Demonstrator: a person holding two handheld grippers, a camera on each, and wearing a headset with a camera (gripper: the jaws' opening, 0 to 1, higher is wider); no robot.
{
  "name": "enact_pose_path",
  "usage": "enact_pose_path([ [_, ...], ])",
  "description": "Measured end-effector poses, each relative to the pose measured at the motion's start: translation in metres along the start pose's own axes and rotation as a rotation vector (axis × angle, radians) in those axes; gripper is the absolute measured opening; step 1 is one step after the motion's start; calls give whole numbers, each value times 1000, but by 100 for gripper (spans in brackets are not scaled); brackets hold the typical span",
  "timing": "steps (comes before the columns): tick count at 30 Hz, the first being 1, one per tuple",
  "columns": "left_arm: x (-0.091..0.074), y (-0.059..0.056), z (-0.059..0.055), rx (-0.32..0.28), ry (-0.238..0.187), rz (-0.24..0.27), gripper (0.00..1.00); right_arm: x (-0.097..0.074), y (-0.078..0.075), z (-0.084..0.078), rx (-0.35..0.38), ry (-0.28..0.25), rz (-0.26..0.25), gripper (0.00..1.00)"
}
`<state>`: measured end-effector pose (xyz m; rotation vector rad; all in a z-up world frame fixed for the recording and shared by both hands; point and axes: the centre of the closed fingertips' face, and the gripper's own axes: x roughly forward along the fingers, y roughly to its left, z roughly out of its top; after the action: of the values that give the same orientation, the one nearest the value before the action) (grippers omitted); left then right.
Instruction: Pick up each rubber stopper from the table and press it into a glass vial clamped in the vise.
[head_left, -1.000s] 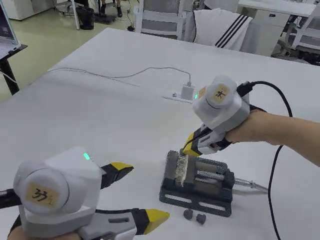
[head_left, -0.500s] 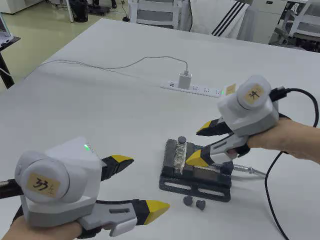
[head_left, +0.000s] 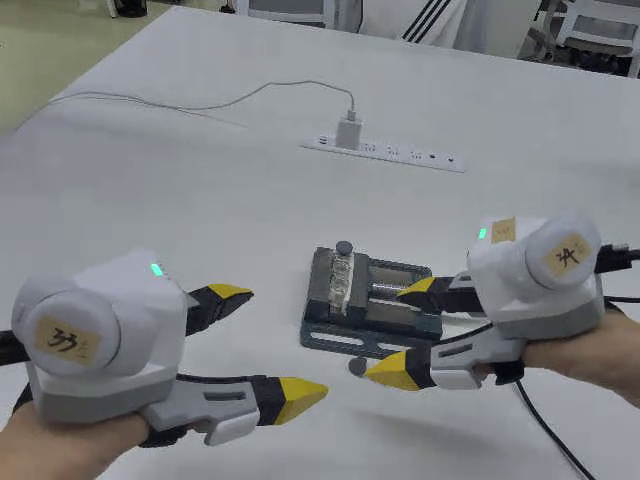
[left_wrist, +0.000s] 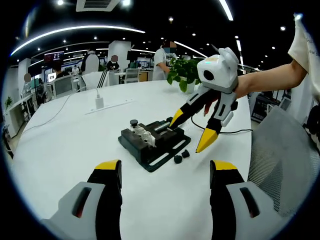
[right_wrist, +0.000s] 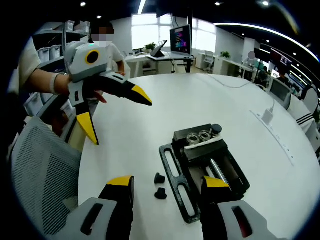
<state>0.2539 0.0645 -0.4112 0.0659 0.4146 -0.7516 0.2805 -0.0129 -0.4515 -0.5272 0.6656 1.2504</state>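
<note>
Fetching the next stopper: 2 rubber stoppers lie on the desk beside the vise, just ahead of the right gripper, jaws apart and empty. Next it should lower and close on 1. The left gripper is idle, jaws apart.

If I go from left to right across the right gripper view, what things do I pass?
left gripper, held open above the table → two loose rubber stoppers → vise holding the glass vials → white charger far off at the right
</note>
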Motion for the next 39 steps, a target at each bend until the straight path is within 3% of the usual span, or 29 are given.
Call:
enact_pose_path([
  [8,2,-5,-4,3,8,-18,71,1,-4,-15,56,-58,-81,32],
  [13,1,-6,-7,-2,14,-19,70,6,1,-23,95,-77,-60,24],
  [21,-1,-7,-10,-9,21,-18,70,12,6,-30,137,-69,-39,20],
  [30,0,-10,-13,-14,27,-26,69,14,3,-33,135,-57,-45,10],
  [39,1,-10,-15,-18,29,-28,68,17,6,-34,149,-58,-31,9],
])
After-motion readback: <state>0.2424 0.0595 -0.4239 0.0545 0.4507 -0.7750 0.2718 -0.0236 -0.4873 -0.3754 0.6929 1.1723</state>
